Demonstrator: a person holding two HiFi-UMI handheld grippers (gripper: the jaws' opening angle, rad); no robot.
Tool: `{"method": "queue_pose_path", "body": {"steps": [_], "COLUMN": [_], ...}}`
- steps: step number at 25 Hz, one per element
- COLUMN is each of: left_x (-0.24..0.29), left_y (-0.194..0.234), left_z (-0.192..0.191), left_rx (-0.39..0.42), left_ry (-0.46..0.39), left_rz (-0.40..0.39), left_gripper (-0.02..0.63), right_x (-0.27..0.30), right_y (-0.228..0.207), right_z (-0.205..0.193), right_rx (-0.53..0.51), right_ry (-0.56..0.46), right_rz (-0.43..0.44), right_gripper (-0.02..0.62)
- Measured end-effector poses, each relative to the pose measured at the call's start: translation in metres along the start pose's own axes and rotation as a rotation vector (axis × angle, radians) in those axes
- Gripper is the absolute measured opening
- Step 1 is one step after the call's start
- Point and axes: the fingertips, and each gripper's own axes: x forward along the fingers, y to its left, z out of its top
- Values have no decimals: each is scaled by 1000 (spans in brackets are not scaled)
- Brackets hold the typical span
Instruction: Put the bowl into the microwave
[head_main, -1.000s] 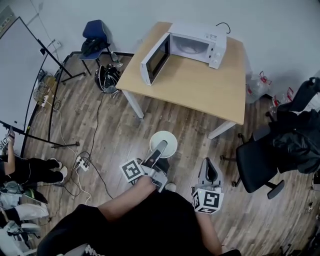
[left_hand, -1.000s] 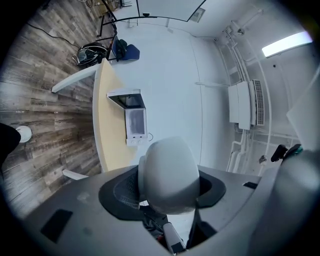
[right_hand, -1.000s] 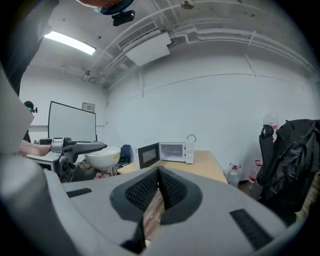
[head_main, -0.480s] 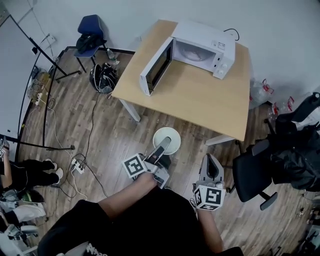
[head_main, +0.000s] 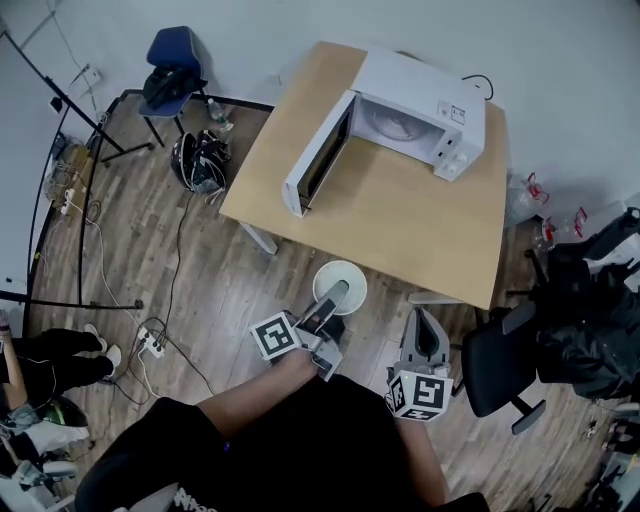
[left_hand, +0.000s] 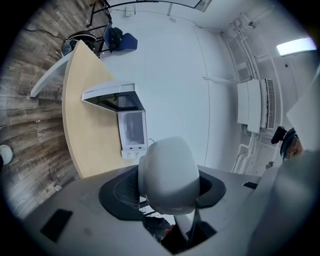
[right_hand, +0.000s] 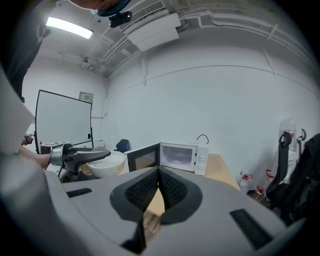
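The white bowl (head_main: 345, 275) hangs in the air just before the wooden table's (head_main: 420, 220) near edge, with my left gripper (head_main: 337, 291) shut on its rim. In the left gripper view the bowl (left_hand: 167, 170) fills the space between the jaws. On the table stands the white microwave (head_main: 415, 115), its door (head_main: 318, 160) swung wide open to the left. My right gripper (head_main: 424, 322) is to the right of the bowl, shut and holding nothing. In the right gripper view, the bowl (right_hand: 106, 162) shows at the left and the microwave (right_hand: 180, 157) straight ahead.
A black office chair (head_main: 505, 350) draped with dark clothing (head_main: 590, 290) stands right of the table's near corner. A blue chair (head_main: 170, 70) and a dark bag (head_main: 200, 160) are at the far left. Cables and a power strip (head_main: 155, 342) lie on the wood floor.
The table and microwave have drawn closer in the head view as both grippers moved forward. The bowl stays in the left gripper, and the right gripper stays shut.
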Motion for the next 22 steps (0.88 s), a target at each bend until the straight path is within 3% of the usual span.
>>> {"method": "queue_pose_path", "body": {"steps": [14, 22], "left_x": [41, 63], "left_y": [26, 37], "left_z": [30, 46], "left_rx": [-22, -50], "left_ry": [142, 96], "left_rz": [40, 52], "left_gripper": [239, 239], "right_x": [53, 83], "right_y": [-1, -14], "right_z": [11, 14], "right_rx": [-13, 9], "right_ry": [31, 25], "right_rz": [-67, -59], "right_gripper": [60, 60]}}
